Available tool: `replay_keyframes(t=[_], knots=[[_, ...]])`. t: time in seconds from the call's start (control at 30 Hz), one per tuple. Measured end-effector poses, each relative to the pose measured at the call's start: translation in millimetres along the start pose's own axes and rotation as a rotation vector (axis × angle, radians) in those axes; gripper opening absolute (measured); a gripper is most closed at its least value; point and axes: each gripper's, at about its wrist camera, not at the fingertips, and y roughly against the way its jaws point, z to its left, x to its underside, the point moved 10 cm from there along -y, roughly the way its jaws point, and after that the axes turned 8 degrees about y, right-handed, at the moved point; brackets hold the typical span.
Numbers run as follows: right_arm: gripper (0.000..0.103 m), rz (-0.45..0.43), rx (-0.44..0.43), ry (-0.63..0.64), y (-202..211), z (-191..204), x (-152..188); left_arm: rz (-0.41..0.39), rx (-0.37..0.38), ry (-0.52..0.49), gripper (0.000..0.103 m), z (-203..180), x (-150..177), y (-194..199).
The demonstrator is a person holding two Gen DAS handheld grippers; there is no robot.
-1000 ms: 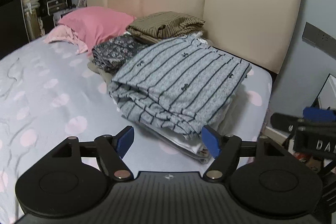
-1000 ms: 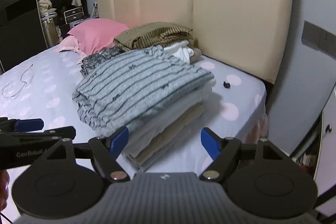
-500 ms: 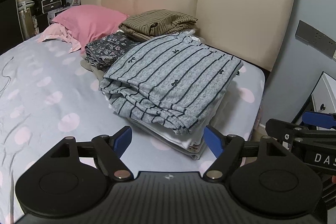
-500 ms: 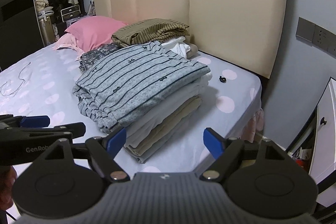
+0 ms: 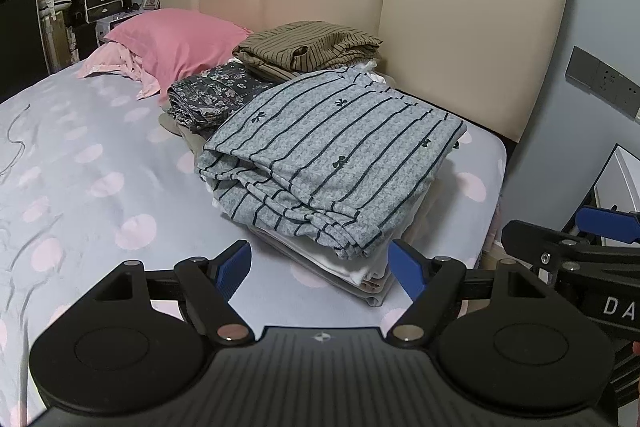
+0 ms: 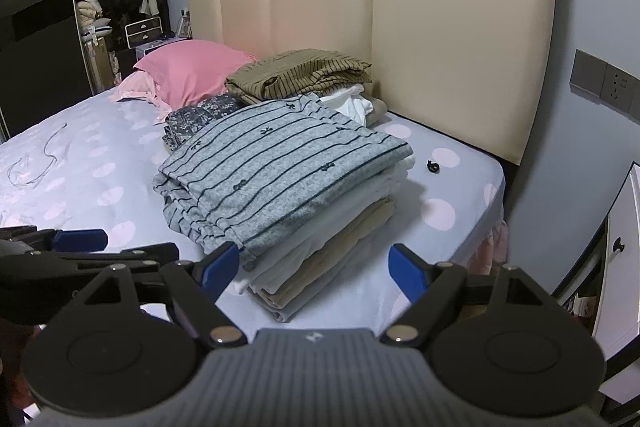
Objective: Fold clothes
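Both wrist views look down over the bed [image 5: 80, 163], sharing the folded stack [image 6: 280, 171].

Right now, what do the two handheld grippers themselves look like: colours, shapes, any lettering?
The left gripper and right gripper match: black linkage arms with silver pivot pins, two round black discs, a ribbed dark grey body bearing a small round emblem, and blue pads on the fingers. White lettering marks each gripper's side, only partly readable. No cables or sleeves show.
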Motion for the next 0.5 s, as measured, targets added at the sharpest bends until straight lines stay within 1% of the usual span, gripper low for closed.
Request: replay_keyframes(t=[0.5], knots=[[0.084, -0.021, -0.004, 0.013, 10.7, 2.8, -3.0, -0.008, -0.004, -0.006, 0.075, -1.4, -0.4, 6.6]])
